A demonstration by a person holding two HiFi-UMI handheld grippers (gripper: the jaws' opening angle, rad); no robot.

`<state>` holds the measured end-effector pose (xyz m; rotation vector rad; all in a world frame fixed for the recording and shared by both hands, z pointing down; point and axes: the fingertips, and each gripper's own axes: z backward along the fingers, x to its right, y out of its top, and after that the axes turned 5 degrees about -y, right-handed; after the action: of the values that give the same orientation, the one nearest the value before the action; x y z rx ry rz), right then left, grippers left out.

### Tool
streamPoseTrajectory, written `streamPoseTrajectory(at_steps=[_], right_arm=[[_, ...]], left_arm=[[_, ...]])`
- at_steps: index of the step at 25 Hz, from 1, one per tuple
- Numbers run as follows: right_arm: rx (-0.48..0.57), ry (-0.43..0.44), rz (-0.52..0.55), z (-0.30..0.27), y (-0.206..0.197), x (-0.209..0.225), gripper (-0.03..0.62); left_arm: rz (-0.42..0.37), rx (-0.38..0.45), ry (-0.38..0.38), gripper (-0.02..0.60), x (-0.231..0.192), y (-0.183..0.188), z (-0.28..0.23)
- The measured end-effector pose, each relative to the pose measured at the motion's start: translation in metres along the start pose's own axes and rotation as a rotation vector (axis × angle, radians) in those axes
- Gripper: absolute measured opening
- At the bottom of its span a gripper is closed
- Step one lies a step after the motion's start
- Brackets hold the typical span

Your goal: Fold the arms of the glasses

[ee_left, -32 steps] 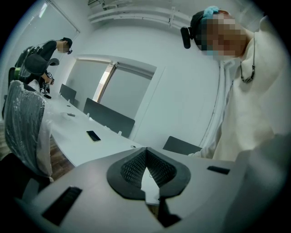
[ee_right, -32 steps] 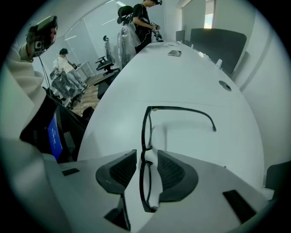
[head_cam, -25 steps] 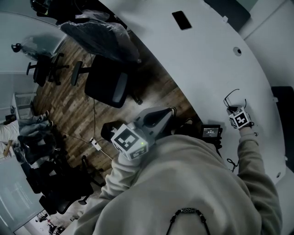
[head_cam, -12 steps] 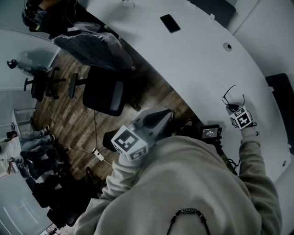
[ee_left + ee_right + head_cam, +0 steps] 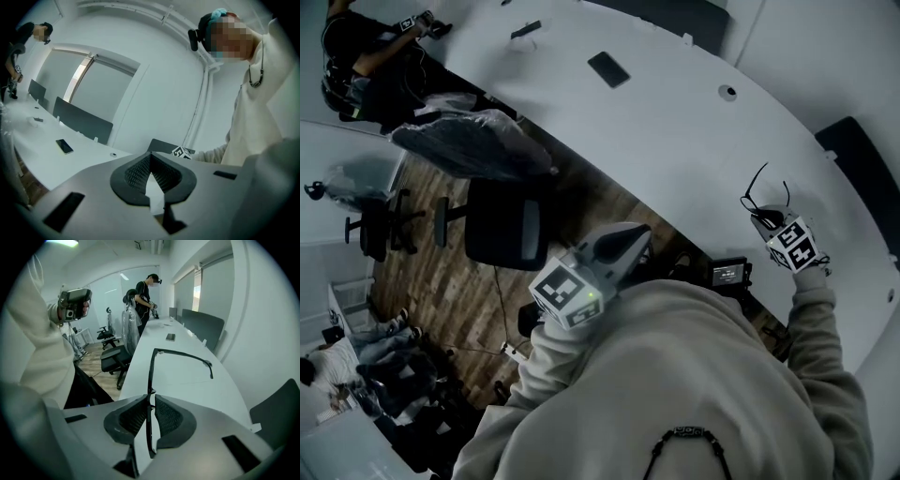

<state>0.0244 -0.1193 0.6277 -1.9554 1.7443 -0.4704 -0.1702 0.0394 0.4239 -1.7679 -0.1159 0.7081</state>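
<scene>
Since the earlier frames the right gripper (image 5: 767, 221) has lifted the glasses (image 5: 762, 192) clear of the bench (image 5: 675, 122), carrying them up-frame at the right of the head view. The left gripper (image 5: 639, 236) sits much where it was, at centre frame. Right jaws are clamped on the thin front frame of the glasses (image 5: 150, 380), which runs edge-on between the pads. One arm (image 5: 187, 356) stands swung out to the upper right, unfolded; the second arm cannot be made out. Left jaws are together with nothing between them, as the left gripper (image 5: 150, 159) view confirms. Judged step: pick-up done, folding not yet begun. The next move calls for bringing the left gripper across to the open arm and pressing it in toward the frame near the hinge, while the right grip holds firm. A slip in that narrow clamp is the risk. Only the right gripper (image 5: 151, 400) view shows the clamp and the open arm. Only the head view shows the two grippers well apart.
</scene>
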Motion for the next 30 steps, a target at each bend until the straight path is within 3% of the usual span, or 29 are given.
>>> streamPoseTrajectory(at_steps=[10,21,30], right_arm=[[0.179,-0.052,-0.178,0.082,0.039,-0.008,0.061],[0.404,-0.06,-0.503,0.18,0.022,-0.025,0.061],[0.563,-0.028,-0.619,0.227,0.026,-0.069,0.061]], left_arm=[[-0.061,-0.026,-0.192,0.005,0.004,0.022,-0.045],[-0.101,-0.064,-0.411,0.005,0.038,0.038,-0.11],[-0.203,-0.14,-0.551,0.005,0.062,0.04,-0.13]])
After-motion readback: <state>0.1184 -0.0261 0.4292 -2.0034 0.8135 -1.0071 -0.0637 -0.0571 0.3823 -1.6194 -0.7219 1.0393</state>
